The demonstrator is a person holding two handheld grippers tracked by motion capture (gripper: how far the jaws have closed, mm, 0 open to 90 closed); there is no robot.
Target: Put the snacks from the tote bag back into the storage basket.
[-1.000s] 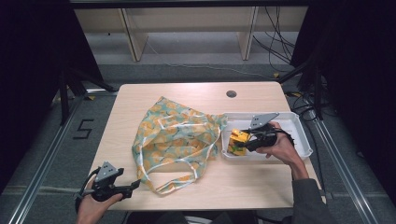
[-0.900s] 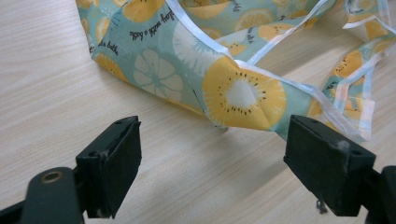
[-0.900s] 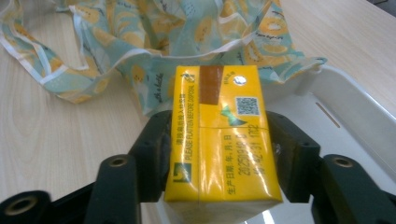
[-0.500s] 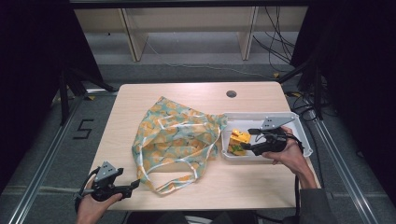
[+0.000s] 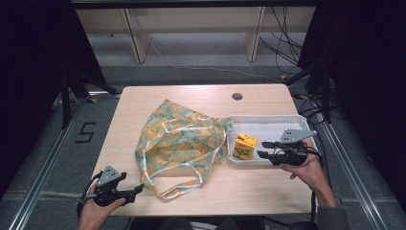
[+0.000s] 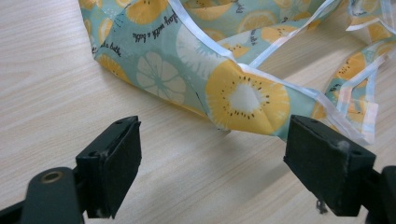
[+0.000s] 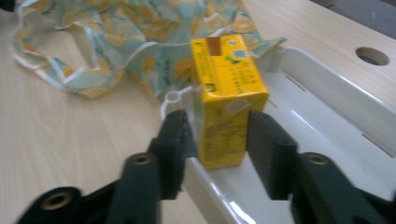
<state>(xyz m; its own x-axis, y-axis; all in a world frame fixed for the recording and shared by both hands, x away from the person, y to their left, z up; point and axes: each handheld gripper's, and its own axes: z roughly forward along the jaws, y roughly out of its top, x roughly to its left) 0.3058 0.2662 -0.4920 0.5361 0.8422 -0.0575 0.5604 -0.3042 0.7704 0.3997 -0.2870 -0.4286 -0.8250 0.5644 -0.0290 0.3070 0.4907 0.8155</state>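
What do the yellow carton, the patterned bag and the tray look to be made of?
Carton: coated paperboard by the look, with printed faces and folded seams, slightly glossy.
Bag: thin woven fabric or nylon, hard to say which; it lies limp and creased, with white edge binding.
Tray: white moulded plastic, smooth with rounded walls and soft highlights.

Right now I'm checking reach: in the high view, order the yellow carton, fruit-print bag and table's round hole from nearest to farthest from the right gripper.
1. Yellow carton, in the white tray, just left of the right gripper.
2. Fruit-print bag, farther left, mid-table.
3. Round hole, near the far edge.
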